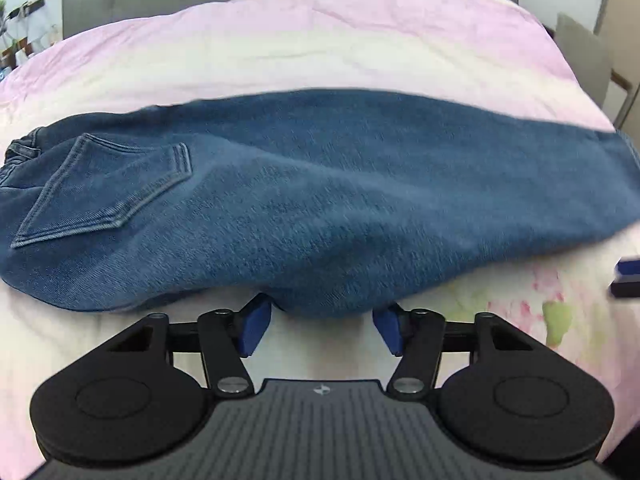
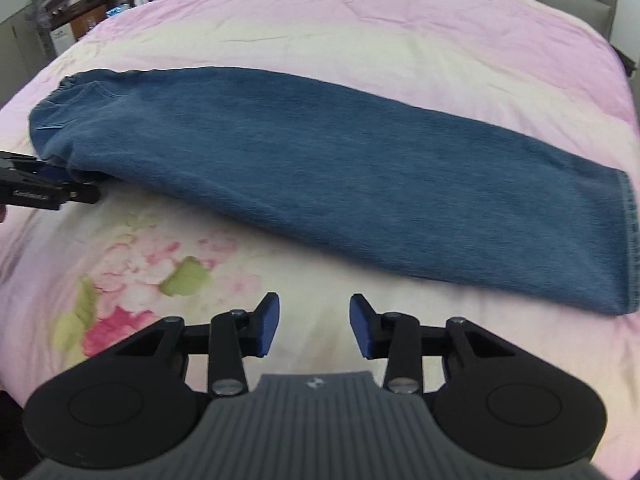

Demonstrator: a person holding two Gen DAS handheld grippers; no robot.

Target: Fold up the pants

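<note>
The blue pants (image 2: 320, 176) lie across the middle of the frame on the pink bed cover (image 2: 360, 32), one leg already on the other. The left gripper (image 1: 322, 330) is spread around their near edge, not pinching. The right gripper (image 2: 314, 328) is empty, low centre. Next, I think, grab the hem (image 2: 628, 240) at the right and fold across.

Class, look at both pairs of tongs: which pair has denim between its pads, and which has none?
The left tongs have the near edge of the jeans bulging between their blue pads. The right tongs are over bare bedspread, short of the jeans.
</note>
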